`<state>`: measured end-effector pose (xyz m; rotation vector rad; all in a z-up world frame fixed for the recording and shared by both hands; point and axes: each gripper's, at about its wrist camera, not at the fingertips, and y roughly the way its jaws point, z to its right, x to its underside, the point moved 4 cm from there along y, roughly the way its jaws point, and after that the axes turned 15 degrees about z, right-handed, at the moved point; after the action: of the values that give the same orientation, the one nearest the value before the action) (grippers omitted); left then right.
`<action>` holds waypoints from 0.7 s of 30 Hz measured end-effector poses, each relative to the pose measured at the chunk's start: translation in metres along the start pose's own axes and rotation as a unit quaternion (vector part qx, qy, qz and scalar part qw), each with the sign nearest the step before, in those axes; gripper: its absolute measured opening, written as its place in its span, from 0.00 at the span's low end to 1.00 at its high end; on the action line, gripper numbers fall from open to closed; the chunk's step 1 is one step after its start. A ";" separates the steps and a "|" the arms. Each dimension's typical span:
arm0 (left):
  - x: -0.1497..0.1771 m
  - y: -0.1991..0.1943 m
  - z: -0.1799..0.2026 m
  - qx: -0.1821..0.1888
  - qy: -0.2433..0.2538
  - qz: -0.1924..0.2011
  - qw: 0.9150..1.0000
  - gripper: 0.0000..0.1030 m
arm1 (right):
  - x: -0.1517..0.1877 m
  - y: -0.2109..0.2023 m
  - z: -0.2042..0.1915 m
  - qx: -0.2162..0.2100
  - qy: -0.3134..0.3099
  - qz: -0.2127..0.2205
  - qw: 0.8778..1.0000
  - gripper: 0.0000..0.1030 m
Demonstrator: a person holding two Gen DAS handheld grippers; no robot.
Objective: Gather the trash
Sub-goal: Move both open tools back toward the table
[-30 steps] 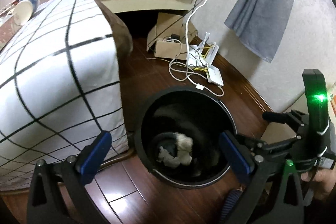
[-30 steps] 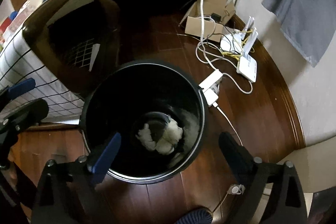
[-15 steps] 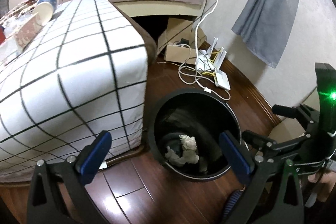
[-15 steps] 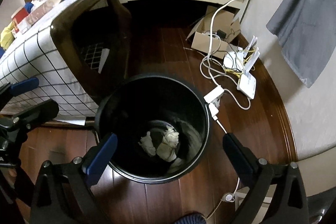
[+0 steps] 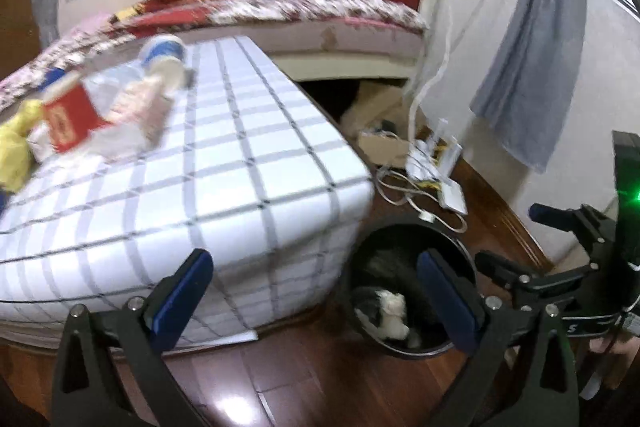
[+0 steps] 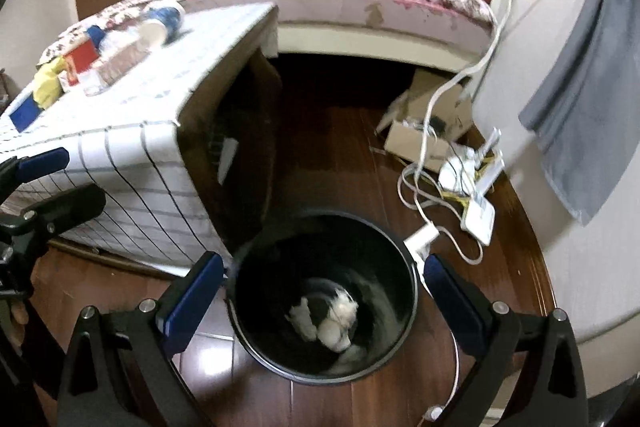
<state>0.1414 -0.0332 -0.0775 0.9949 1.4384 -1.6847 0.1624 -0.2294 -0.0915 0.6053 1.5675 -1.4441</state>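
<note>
Left tongs (image 5: 314, 297) and right tongs (image 6: 322, 293) both spread wide and empty, crumpled white paper trash (image 6: 334, 319) at the bottom of the round black bin (image 6: 410, 291) on the wooden floor (image 6: 320, 147), beside the corner of the checked-cloth surface (image 5: 224, 163), blurred boxes and a cup at its far edge.

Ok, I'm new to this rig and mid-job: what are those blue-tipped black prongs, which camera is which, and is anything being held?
The prongs are hand-held grippers, each carrying its own camera looking along its fingers. The left gripper and the right gripper are both open and empty. The right view looks into the black bin on the floor, which holds crumpled white paper. On the checked table lie more items: a blue-and-white cup, a red box and something yellow.
</note>
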 end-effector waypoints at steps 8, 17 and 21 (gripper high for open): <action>-0.017 -0.019 -0.060 -0.044 -0.027 0.020 0.998 0.99 | -0.039 -0.003 -0.047 -0.043 -0.003 0.058 0.997 0.99; -0.015 -0.046 -0.150 -0.128 -0.065 0.050 0.988 0.99 | -0.078 0.009 -0.122 -0.095 -0.020 0.101 0.990 0.99; -0.011 -0.057 -0.189 -0.163 -0.079 0.055 0.982 0.99 | -0.089 0.022 -0.155 -0.119 -0.012 0.104 0.987 0.99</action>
<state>0.1176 0.1626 -0.0584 0.7288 1.4673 -1.3607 0.1802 -0.0577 -0.0399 0.5872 1.5785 -1.0861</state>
